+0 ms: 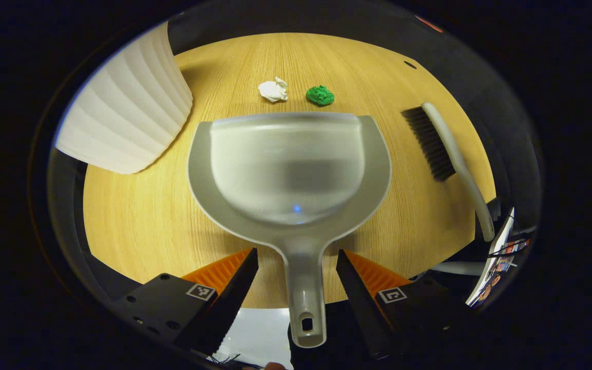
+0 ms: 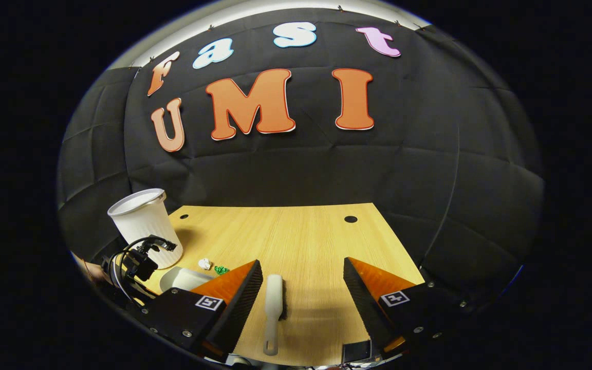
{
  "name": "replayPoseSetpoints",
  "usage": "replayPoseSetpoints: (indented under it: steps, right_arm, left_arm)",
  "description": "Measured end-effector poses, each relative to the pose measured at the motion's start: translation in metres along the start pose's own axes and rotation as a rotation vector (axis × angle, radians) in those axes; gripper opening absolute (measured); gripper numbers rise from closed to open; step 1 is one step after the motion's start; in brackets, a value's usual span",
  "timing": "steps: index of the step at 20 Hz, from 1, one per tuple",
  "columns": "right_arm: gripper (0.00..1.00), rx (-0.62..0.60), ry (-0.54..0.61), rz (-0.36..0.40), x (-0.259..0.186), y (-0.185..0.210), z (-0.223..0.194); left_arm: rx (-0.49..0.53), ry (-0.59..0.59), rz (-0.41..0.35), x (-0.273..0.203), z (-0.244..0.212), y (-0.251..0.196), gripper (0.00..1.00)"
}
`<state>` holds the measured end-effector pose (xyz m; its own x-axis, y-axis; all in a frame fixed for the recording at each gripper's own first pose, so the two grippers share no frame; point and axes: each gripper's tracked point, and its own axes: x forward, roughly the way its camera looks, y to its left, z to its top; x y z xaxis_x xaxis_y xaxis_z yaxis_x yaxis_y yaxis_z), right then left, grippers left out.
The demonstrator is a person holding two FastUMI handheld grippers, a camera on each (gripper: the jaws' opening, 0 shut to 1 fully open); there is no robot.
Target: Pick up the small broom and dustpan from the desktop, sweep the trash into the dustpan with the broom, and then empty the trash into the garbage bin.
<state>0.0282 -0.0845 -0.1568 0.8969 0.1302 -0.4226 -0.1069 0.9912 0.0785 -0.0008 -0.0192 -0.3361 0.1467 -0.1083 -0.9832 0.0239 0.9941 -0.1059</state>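
A translucent grey dustpan (image 1: 288, 169) lies flat on the wooden desktop (image 1: 136, 216), its handle pointing back between the fingers of my left gripper (image 1: 297, 267), which stands open around the handle without touching it. Beyond the pan's front lip lie a white paper wad (image 1: 273, 90) and a green paper wad (image 1: 319, 95). The small broom (image 1: 442, 149) with dark bristles lies to the right. In the right gripper view the broom (image 2: 274, 303) lies between the open fingers of my right gripper (image 2: 302, 293), above the desk. The dustpan (image 2: 183, 279) and the left gripper (image 2: 139, 262) appear at the left there.
A white ribbed garbage bin (image 1: 126, 108) stands on the desk at the far left, also the bin (image 2: 144, 226) in the right gripper view. The desk (image 2: 306, 231) has two round cable holes near its back edge against the black wall.
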Motion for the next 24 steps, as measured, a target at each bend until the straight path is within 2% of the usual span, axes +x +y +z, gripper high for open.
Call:
replayPoseSetpoints:
  steps: [4,6,8,11,15,19,22,24]
  right_arm:
    - [0.95,-0.022,0.023,0.014,0.009,0.002,-0.004]
    - [0.95,-0.009,0.06,0.062,0.013,0.013,-0.013]
    - [0.95,0.003,0.107,0.112,0.021,0.026,-0.023]
    - [0.95,0.016,0.249,0.158,0.031,0.038,-0.058]
    - [0.96,-0.072,0.53,0.184,0.029,0.039,-0.136]
    - [0.96,-0.125,0.694,0.189,0.037,0.043,-0.183]
    - [0.96,-0.113,0.8,0.178,0.044,0.046,-0.209]
    - [0.96,-0.133,0.845,0.171,0.044,0.042,-0.224]
  left_arm:
    - [-0.003,0.019,0.015,0.013,0.009,0.001,0.98]
    - [-0.004,0.007,0.012,0.013,0.01,-0.001,0.91]
    - [-0.021,0.012,0.004,0.016,0.01,-0.003,0.51]
    - [-0.016,0.004,-0.011,0.017,0.012,-0.003,0.37]
    - [-0.022,-0.069,-0.035,0.006,0.019,-0.002,0.34]
    - [-0.047,-0.098,-0.086,0.005,0.018,-0.003,0.34]
    - [-0.016,-0.101,-0.062,0.007,0.013,0.004,0.34]
    - [-0.019,-0.105,-0.077,0.009,0.013,0.006,0.33]
